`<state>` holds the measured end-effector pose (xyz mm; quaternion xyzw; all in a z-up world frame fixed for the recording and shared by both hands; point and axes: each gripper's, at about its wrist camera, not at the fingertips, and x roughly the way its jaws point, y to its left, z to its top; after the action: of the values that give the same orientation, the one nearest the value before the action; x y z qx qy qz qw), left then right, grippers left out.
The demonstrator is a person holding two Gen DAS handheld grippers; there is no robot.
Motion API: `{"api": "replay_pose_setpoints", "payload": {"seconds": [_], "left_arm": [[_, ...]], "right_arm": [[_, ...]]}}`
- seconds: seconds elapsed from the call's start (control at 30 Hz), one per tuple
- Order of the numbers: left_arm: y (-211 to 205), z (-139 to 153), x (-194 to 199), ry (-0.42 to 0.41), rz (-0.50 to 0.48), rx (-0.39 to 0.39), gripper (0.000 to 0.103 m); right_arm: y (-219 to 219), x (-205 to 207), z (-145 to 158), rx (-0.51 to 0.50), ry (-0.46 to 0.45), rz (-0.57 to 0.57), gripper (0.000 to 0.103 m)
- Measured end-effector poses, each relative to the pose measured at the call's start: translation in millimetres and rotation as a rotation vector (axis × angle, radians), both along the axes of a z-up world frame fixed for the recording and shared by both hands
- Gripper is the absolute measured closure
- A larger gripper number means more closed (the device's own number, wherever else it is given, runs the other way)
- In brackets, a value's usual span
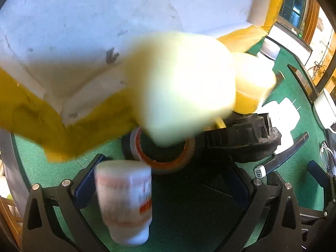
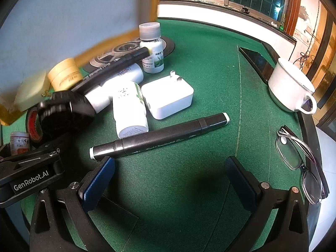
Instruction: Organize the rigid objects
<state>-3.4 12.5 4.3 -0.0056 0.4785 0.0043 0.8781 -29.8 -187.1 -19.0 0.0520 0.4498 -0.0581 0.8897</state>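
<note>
Green felt table (image 2: pixel 189 42), blurred white orange-labelled bottle (image 1: pixel 126 201) beside gaping left gripper (image 1: pixel 168 189), right gripper (image 2: pixel 170 178) gaping, empty

A black marker (image 2: pixel 159 135) lies flat on the green bench (image 2: pixel 210 73), just beside a toppled white bottle (image 2: pixel 129 109) and a white plug adapter (image 2: pixel 168 98); behind them an upright grey-capped bottle (image 2: pixel 151 46)

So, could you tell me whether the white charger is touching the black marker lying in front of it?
Apart. The right wrist view shows green felt between the white charger and the black marker.
</note>
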Motion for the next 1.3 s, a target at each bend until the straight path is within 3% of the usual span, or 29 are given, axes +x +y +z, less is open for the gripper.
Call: {"api": "replay_pose_setpoints", "payload": {"seconds": [1.3], "left_arm": [[-0.2, -0.7, -2.3, 0.0, 0.002, 0.002, 0.0]], "right_arm": [[1.2, -0.3, -0.7, -0.001, 0.0, 0.0, 0.001]]}}
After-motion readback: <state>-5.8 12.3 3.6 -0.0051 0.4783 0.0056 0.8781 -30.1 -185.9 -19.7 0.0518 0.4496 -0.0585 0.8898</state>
